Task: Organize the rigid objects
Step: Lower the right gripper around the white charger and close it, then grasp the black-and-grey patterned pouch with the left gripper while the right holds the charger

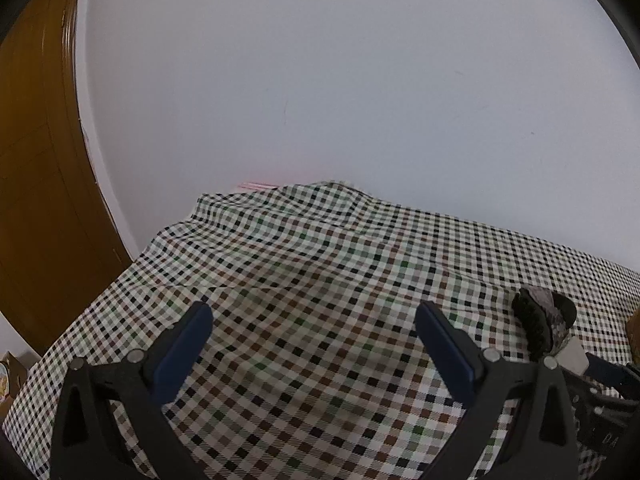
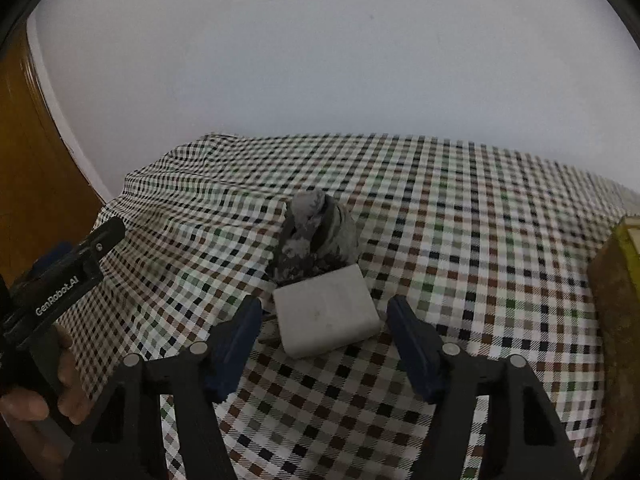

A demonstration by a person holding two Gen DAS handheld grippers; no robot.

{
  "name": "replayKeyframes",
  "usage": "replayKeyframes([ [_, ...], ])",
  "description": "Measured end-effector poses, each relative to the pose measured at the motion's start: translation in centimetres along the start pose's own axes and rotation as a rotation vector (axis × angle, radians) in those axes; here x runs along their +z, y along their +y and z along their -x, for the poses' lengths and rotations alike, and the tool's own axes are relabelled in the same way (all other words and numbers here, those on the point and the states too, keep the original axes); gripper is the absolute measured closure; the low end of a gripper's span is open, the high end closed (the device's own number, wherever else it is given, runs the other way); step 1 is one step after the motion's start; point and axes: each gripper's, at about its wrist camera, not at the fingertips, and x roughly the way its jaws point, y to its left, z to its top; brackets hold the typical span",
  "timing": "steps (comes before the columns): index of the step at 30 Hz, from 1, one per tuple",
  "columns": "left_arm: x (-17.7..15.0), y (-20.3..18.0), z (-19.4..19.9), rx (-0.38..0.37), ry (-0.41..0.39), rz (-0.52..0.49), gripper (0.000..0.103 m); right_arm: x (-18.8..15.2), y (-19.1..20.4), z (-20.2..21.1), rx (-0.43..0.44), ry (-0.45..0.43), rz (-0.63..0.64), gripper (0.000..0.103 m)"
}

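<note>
the right gripper [image 2: 322,322] is held open and pointed down at one white block [image 2: 326,314], which lies on the checked cloth [image 2: 460,240] between the spread fingers without being touched by the pads, apparently so that it can be closed on next. just behind the block, touching or nearly so, one grey shell-like lump [image 2: 316,236] is seen, with a brown box [image 2: 616,312] at the right edge. the left gripper [image 1: 314,322] is kept open and empty over bare cloth, seemingly in reserve.

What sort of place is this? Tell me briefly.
Probably a room in a home: a table under a checked tablecloth stands against a plain white wall, with a brown wooden door or cabinet beside it.
</note>
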Motion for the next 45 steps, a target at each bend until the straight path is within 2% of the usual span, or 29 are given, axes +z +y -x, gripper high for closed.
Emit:
replayKeyframes([
  [2,0.0,-0.3,0.1,0.001,0.001,-0.012,0.001,-0.2,-0.1,0.2,0.026,0.003,-0.017,0.036],
  [12,-0.1,-0.8,0.1,-0.013,-0.003,-0.041,0.001,-0.1,-0.1,-0.9,-0.021,0.045,0.142,0.036],
  [15,-0.1,-0.9,0.1,-0.02,-0.004,-0.044,0.001,-0.7,0.2,-0.3,-0.005,0.044,0.154,0.044],
  [17,-0.1,-1.0,-0.1,-0.024,-0.003,-0.049,0.001,-0.5,-0.3,0.1,0.033,0.034,0.108,0.05],
  [19,-0.1,-1.1,0.0,-0.032,-0.006,-0.054,0.001,-0.5,-1.8,0.6,0.083,0.028,0.058,0.05],
  [24,-0.1,-1.3,0.1,-0.052,-0.016,-0.061,0.001,-1.1,-3.8,1.3,0.128,0.01,-0.028,0.05],
  [28,-0.2,-1.6,0.9,-0.109,-0.048,-0.068,0.001,-1.6,-5.8,3.2,0.159,-0.072,-0.108,0.05],
  [33,-0.5,-3.1,2.0,-0.239,-0.074,-0.115,0.001,-3.1,-6.1,8.1,0.047,-0.234,-0.07,0.05],
  [36,-0.5,-3.9,2.0,-0.305,-0.053,-0.084,0.001,-3.7,-6.4,11.3,-0.019,-0.324,-0.052,0.05],
  [40,-0.1,-6.6,1.8,-0.331,-0.024,-0.081,0.001,-4.0,-7.0,13.1,-0.085,-0.416,-0.053,0.05],
  [45,1.1,-12.2,0.2,-0.345,0.038,-0.112,0.002,-4.0,-7.6,14.0,-0.161,-0.468,-0.039,0.049],
])
